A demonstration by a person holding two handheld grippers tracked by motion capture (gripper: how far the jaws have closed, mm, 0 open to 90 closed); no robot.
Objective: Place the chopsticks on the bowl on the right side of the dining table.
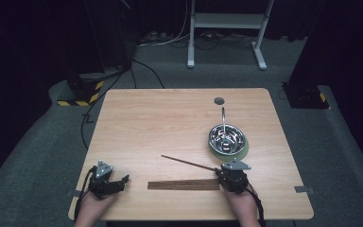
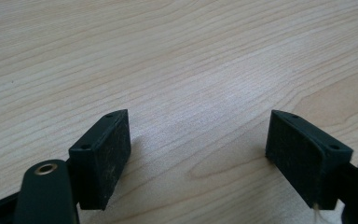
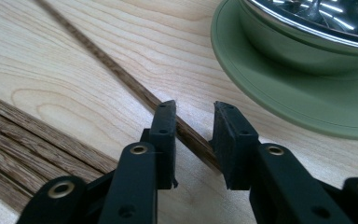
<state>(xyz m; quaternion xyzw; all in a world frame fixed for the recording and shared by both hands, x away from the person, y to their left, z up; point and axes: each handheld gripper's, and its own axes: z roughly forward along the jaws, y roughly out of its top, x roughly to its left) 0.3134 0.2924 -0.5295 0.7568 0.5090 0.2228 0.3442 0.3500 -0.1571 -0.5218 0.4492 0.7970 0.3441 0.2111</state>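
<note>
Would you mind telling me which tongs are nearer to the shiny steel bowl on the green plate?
The right tongs: they sit just in front of the steel bowl, their jaws around a thin dark wooden stick. The left tongs rest far off near the table's front left corner.

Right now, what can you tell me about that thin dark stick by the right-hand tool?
The stick is a slim, dark brown rod, seemingly wood. It runs aslant across the table, apart from the bundle of similar sticks. Its near end passes between the narrowly parted jaws of the right gripper, beside the green plate.
</note>
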